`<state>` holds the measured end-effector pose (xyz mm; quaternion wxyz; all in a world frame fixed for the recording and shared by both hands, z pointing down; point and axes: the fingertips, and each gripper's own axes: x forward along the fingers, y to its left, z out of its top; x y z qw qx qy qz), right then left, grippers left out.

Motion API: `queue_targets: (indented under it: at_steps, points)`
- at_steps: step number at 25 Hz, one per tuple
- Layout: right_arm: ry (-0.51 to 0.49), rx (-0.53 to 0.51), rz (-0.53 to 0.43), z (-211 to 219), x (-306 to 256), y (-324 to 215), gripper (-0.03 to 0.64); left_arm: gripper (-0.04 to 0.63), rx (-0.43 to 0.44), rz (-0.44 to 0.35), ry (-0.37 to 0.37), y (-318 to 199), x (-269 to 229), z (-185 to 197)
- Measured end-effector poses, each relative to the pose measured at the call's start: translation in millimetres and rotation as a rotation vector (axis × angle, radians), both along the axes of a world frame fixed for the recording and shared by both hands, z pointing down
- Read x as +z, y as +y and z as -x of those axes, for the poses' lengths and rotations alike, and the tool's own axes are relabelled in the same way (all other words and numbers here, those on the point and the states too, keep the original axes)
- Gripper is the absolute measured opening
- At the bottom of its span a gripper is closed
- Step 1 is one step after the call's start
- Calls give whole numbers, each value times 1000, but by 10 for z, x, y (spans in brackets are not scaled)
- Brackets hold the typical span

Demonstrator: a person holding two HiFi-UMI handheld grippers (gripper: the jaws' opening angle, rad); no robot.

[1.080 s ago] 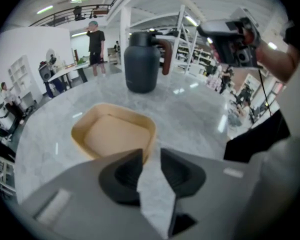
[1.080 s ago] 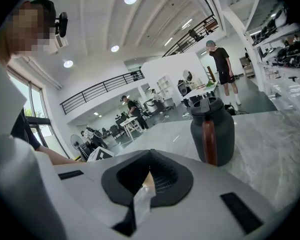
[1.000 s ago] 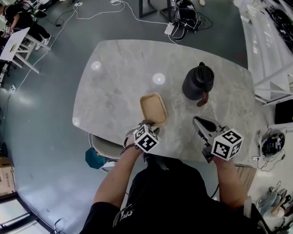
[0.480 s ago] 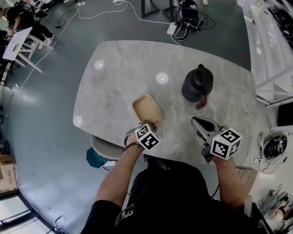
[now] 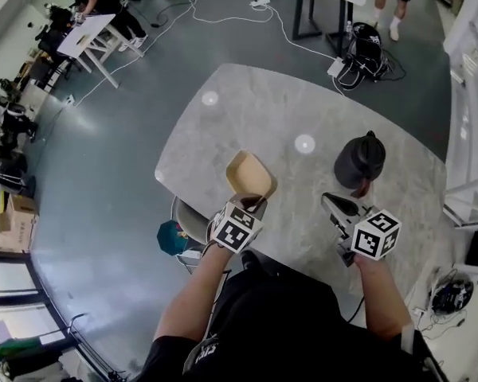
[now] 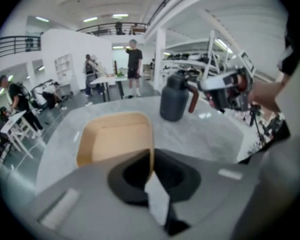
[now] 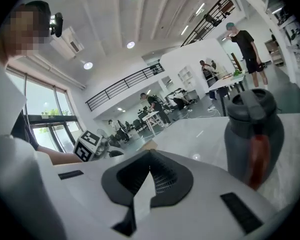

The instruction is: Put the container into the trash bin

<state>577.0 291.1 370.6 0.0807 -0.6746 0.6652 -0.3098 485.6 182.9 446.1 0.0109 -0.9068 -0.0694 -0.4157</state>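
Note:
The tan, shallow, empty container (image 5: 249, 175) hangs lifted and tilted above the near edge of the marble table (image 5: 247, 110). My left gripper (image 5: 255, 205) has its jaws closing on the container's near rim (image 6: 115, 139), and the thin rim is pinched between them. My right gripper (image 5: 331, 205) hovers over the table's near right part with its jaws together and nothing in them; it also shows in the left gripper view (image 6: 225, 86). A teal object (image 5: 173, 237) lies on the floor under the table's near left edge; I cannot tell if it is the bin.
A black jug (image 5: 358, 161) with a reddish handle stands on the table just beyond my right gripper. A grey chair seat (image 5: 187, 217) is tucked under the near table edge. Cables, bags and other desks with people lie farther off on the floor.
The left gripper's jaws closed on the container's rim and raised it off the table, tilting it. The head view swung, so the table sits farther right in frame.

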Motion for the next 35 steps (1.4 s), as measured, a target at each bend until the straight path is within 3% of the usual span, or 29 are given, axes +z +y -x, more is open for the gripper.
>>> queue_targets:
  at_steps: [5, 11, 17, 27, 31, 35]
  points:
    - [-5, -112, -37, 307, -49, -436, -3, 23, -156, 9, 111, -309, -532, 446]
    - [38, -259, -28, 1000, -200, -1096, -3, 23, -391, 28, 245, -998, -922, 1428]
    - [25, -323, -20, 2060, -210, -1851, -3, 23, -536, -17, 283, -1716, -968, 2868]
    - [68, -641, 26, 4387, -174, -3152, -3, 23, -774, -36, 353, -2440, -1107, 5102]
    - [93, -758, 34, 5059, -149, -3399, -3, 22, -870, -35, 362, -2625, -1079, 5692]
    - [133, -852, 64, 5342, 14, -3565, -3, 23, -949, -13, 348, -2776, -900, 5890]
